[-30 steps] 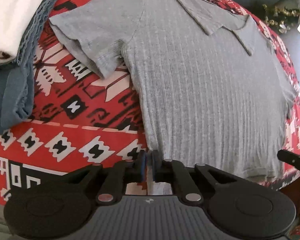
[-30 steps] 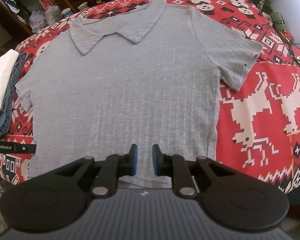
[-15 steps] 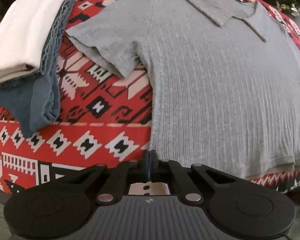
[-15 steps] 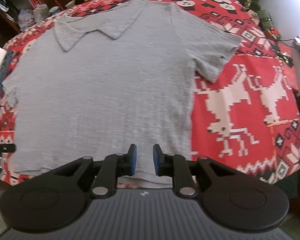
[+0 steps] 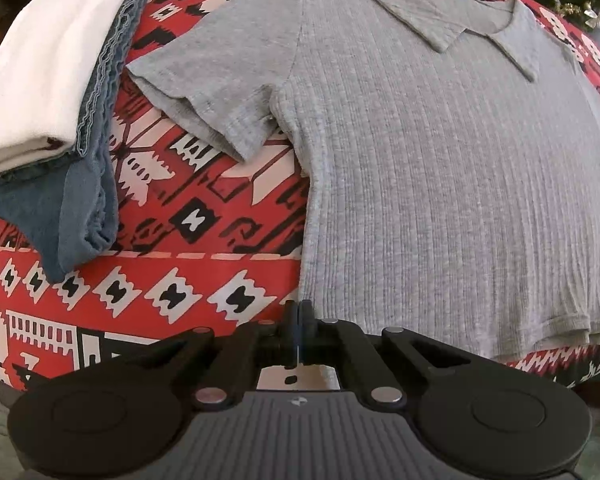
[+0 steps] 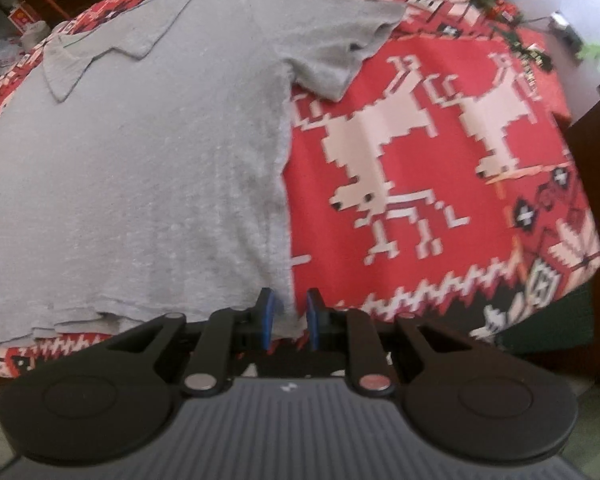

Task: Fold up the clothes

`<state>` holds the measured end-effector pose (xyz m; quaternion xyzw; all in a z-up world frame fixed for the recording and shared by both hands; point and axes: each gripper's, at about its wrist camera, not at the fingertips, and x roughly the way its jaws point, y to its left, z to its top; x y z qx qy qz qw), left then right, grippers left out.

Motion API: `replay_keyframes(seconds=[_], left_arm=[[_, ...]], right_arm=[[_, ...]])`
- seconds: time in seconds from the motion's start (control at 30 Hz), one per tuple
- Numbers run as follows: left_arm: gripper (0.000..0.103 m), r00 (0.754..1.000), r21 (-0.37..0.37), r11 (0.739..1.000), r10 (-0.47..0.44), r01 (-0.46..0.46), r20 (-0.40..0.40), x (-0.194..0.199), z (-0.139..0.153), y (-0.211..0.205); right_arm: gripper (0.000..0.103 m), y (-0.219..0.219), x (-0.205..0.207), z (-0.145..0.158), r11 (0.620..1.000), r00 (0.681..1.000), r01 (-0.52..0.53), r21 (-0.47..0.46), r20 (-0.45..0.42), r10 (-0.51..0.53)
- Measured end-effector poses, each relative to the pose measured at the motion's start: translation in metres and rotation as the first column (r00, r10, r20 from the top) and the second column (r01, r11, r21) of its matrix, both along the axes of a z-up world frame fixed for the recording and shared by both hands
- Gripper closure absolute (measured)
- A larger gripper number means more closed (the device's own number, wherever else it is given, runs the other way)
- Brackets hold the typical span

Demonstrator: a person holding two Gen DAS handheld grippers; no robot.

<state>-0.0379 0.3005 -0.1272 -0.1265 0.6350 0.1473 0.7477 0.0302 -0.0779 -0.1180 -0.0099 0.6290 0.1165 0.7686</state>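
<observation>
grey polo shirt [image 5: 440, 168] lies flat and face up on the red patterned cloth [image 5: 172, 216], collar far from the cameras, hem toward them. the left gripper [image 5: 299, 332] sits at the shirt's lower left hem corner with its fingers pressed together, pinching that corner. the right gripper [image 6: 288, 316] has its fingers apart, straddling the lower right hem corner. a stack of folded clothes [image 5: 48, 92], white over blue, rests left of the shirt's sleeve.
</observation>
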Motion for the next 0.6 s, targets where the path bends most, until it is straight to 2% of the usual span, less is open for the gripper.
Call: replay_keyframes(seconds=[0.03, 0.13, 0.27, 0.43, 0.5, 0.6], left_arm=[[0.102, 1.0, 0.003, 1.0, -0.004, 0.004, -0.002, 0.001, 0.0, 0.0], [0.102, 1.0, 0.013, 1.0, -0.016, 0.016, -0.008, 0.003, 0.002, 0.002], [0.102, 1.0, 0.017, 1.0, -0.023, 0.023, -0.02, 0.007, -0.003, 0.005], [0.099, 1.0, -0.002, 1.0, -0.003, 0.003, -0.026, 0.009, -0.007, 0.009], [0.096, 1.0, -0.02, 1.0, -0.004, 0.003, -0.01, 0.006, -0.001, 0.011], [0.096, 0.998, -0.012, 0.998, -0.059, 0.059, 0.028, 0.001, 0.016, 0.003]], right_arm=[[0.101, 0.001, -0.001, 0.0, 1.0, 1.0, -0.012, -0.005, 0.001, 0.012], [0.101, -0.002, -0.004, 0.004, 0.998, 0.999, -0.032, -0.061, 0.014, 0.033], [0.101, -0.023, 0.0, 0.009, 0.999, 1.0, 0.025, -0.046, 0.004, -0.025], [0.099, -0.013, 0.008, -0.004, 0.995, 0.999, -0.044, -0.088, 0.004, 0.044], [0.097, -0.015, 0.007, -0.002, 0.995, 0.999, -0.046, -0.09, -0.001, 0.046], [0.095, -0.02, 0.001, 0.007, 0.994, 0.999, -0.045, -0.095, 0.002, 0.045]])
